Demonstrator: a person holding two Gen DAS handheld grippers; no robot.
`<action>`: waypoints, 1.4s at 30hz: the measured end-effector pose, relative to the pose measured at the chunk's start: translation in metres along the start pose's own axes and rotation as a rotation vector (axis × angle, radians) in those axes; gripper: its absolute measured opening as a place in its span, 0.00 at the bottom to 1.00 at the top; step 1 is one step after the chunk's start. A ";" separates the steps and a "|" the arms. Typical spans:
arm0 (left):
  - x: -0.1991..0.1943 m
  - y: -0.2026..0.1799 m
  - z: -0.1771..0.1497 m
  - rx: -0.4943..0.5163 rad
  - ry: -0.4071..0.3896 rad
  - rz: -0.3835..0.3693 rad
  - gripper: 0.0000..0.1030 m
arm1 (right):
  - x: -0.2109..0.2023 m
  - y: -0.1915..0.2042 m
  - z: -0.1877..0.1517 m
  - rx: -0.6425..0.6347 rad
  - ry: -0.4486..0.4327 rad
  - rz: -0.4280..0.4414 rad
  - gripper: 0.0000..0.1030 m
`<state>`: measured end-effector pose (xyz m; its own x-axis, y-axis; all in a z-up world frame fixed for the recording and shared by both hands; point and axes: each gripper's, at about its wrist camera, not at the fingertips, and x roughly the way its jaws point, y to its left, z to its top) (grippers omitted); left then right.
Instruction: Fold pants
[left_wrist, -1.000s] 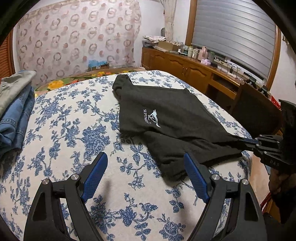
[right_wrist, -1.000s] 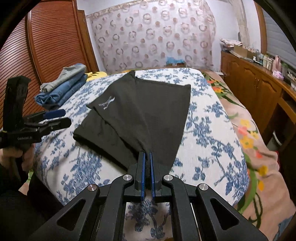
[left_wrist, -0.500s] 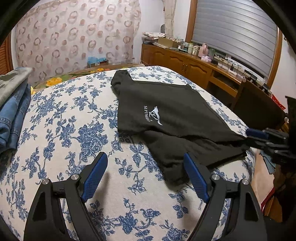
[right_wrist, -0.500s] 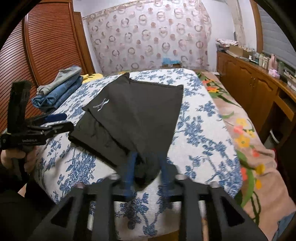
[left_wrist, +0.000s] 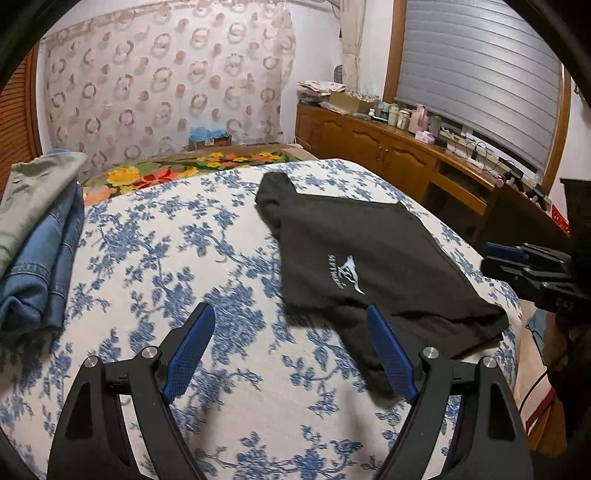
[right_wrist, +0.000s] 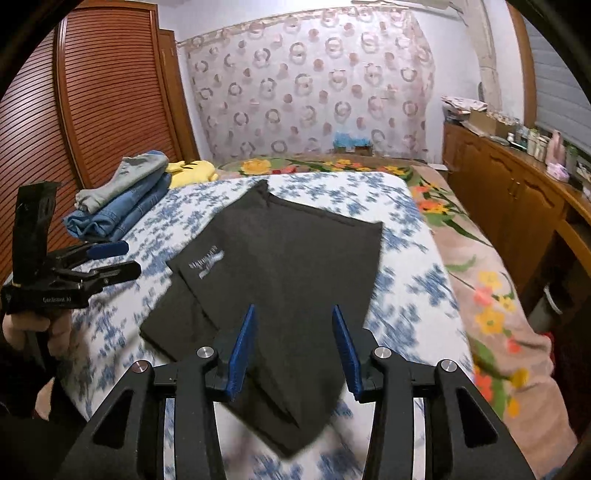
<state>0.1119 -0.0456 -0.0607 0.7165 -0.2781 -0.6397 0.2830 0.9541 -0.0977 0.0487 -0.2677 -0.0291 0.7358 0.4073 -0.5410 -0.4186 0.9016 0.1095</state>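
Black pants (left_wrist: 373, 266) with a white logo lie flat on the blue-flowered bedspread (left_wrist: 184, 258), one leg folded over the other. In the right wrist view the pants (right_wrist: 295, 266) lie straight ahead, their near hem under the fingers. My left gripper (left_wrist: 291, 347) is open and empty above the bed, just left of the pants' near corner. My right gripper (right_wrist: 293, 345) is open and empty above the near hem. The right gripper also shows in the left wrist view (left_wrist: 517, 262), off the bed's right edge. The left gripper shows in the right wrist view (right_wrist: 110, 258).
A stack of folded jeans and grey clothes (left_wrist: 33, 236) lies at the bed's left side; it also shows in the right wrist view (right_wrist: 122, 195). A yellow toy (right_wrist: 192, 171) lies beside it. A wooden sideboard (left_wrist: 399, 155) runs along the right wall, a wooden wardrobe (right_wrist: 92, 110) stands on the left.
My right gripper has opened and let go of the pants' hem, which now lies on the bed. It has drawn back a little. My left gripper stayed open and shifted slightly.
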 end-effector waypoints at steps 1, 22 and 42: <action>-0.001 0.002 0.001 -0.002 -0.004 0.004 0.82 | 0.005 0.003 0.003 -0.004 0.001 0.011 0.43; -0.022 0.041 -0.008 -0.053 -0.048 0.039 0.82 | 0.061 0.040 0.053 -0.088 0.084 0.133 0.43; -0.057 0.054 -0.006 -0.065 -0.098 0.070 0.82 | 0.133 0.105 0.059 -0.294 0.224 0.195 0.43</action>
<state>0.0829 0.0219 -0.0341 0.7930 -0.2175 -0.5690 0.1909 0.9758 -0.1068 0.1344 -0.1101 -0.0404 0.5077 0.4951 -0.7051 -0.6962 0.7178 0.0027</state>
